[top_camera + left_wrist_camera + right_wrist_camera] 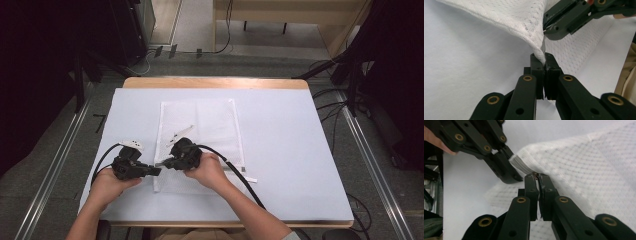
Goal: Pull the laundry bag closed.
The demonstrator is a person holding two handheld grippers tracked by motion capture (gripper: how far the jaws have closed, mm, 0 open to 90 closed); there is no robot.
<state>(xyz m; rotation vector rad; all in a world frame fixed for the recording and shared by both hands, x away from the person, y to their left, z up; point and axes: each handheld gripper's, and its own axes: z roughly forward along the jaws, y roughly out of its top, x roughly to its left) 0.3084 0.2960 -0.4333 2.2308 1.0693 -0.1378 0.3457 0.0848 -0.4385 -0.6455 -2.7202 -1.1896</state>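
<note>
1. The person's left hand point(107, 186) and right hand point(209, 171) come in over the near edge of the desk point(300, 150), which is covered by a pale sheet.
2. The left gripper point(545, 65) is clenched on the hem of a white rectangular mesh fabric bag point(210, 125), pinching its near left edge; the cloth rises from between the jaws in the left gripper view.
3. The right gripper point(538, 177) is clamped on the same edge just beside it, the two grippers' tips almost touching.
4. The bag lies flat on the middle of the desk beyond the grippers, with only the pinched corner lifted.
5. Beyond the desk's far wooden edge lies grey floor point(260, 60) with cables.
</note>
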